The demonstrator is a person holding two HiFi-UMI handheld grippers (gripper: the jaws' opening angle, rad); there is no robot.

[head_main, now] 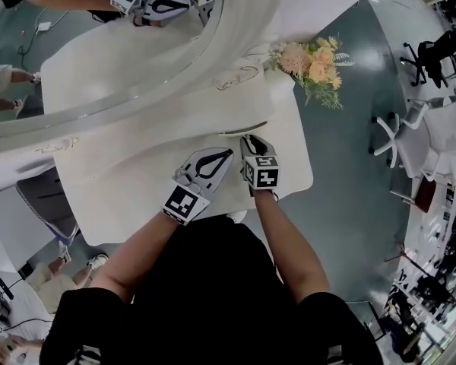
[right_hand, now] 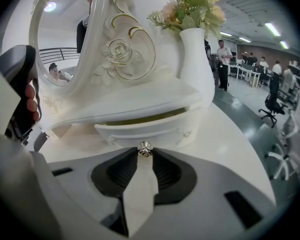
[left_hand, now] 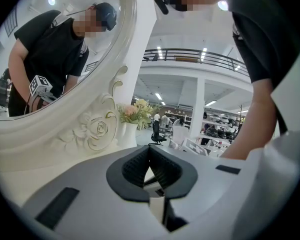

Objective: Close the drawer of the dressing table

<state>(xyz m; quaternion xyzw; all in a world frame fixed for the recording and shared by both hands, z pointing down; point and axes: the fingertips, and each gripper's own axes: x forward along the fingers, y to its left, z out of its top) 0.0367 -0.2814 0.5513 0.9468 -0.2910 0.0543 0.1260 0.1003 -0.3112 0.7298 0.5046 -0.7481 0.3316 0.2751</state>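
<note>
The white dressing table [head_main: 121, 196] carries a small curved drawer [right_hand: 160, 129] under the mirror's shelf. The drawer stands a little way out, with a dark gap above its front. A small metal knob [right_hand: 145, 148] sits in the middle of the drawer front. My right gripper [right_hand: 145, 153] is shut on this knob, with the pad tips pressing on either side of it. In the head view the right gripper [head_main: 251, 141] reaches the drawer edge [head_main: 239, 127]. My left gripper [head_main: 228, 153] hovers just left of it over the tabletop, shut with nothing between its jaws [left_hand: 150, 149].
A large oval mirror [head_main: 99, 44] in a carved white frame [left_hand: 95, 129] rises behind the drawer. A white vase [right_hand: 197, 69] of peach flowers [head_main: 315, 63] stands at the table's right back corner. Office chairs [head_main: 399, 135] stand on the floor to the right.
</note>
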